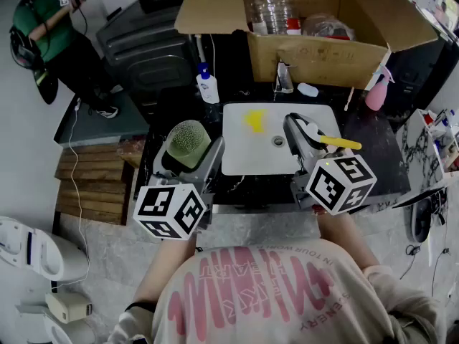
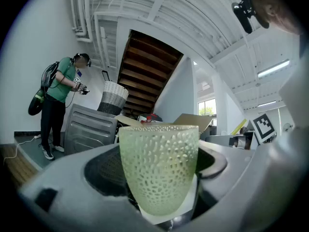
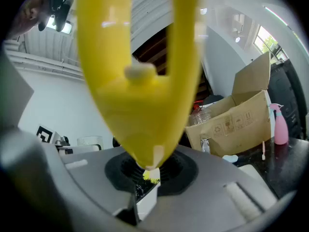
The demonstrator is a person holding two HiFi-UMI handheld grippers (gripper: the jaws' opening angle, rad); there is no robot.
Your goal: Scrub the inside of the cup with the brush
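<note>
Green dimpled cup (image 2: pixel 159 173) clamped in left tongs (image 1: pixel 189 153), yellow brush (image 3: pixel 140 86) clamped in right tongs (image 1: pixel 304 139), near white sink (image 1: pixel 247 158).

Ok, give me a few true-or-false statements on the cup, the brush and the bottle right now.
1. The left gripper holds the cup. True.
2. The brush is inside the cup. False: it is in the right gripper, apart from the cup.
3. The right gripper is shut on the brush. True.
4. The pink bottle stands in the box. False: it stands outside, by the box's right corner.
</note>
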